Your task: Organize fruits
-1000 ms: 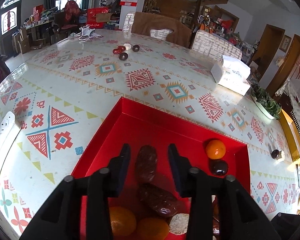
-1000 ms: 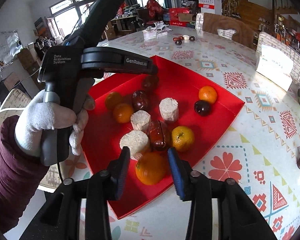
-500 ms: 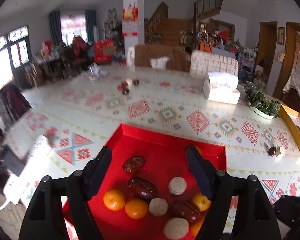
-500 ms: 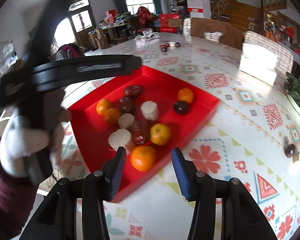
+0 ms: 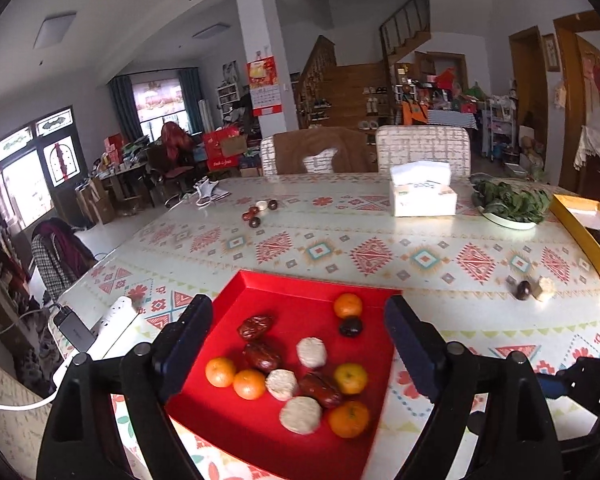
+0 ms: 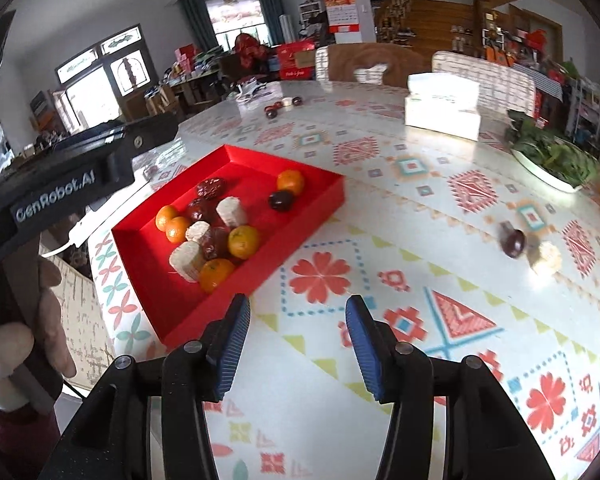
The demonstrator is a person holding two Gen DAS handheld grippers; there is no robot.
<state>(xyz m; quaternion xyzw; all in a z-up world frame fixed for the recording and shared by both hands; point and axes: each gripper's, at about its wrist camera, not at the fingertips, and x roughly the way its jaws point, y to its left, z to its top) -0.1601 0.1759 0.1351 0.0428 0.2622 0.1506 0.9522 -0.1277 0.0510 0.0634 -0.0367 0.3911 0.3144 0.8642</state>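
1. The left gripper (image 5: 298,344) stands wide open with nothing between its pads. Its jaws have just been opening, and the date (image 5: 255,327) they bracketed a second ago now lies free at the upper left of the red tray (image 5: 300,284).
2. That gripper has pulled back and up, so the whole tray shows in the lower middle of its view: oranges, dark dates and pale round cakes clustered together.
3. The right gripper (image 6: 296,346) is partly open and empty. Its jaws have also just been opening; the orange (image 6: 216,274) that sat between its fingers earlier is in the tray, now left of and above the fingertips.
4. It now points over bare desk (image 6: 420,280), toward a dark fruit (image 6: 514,243) and a pale cake (image 6: 546,258) lying loose at the right.
5. Judging from this, one placement is finished, and those stray pieces seem the likely next pick.
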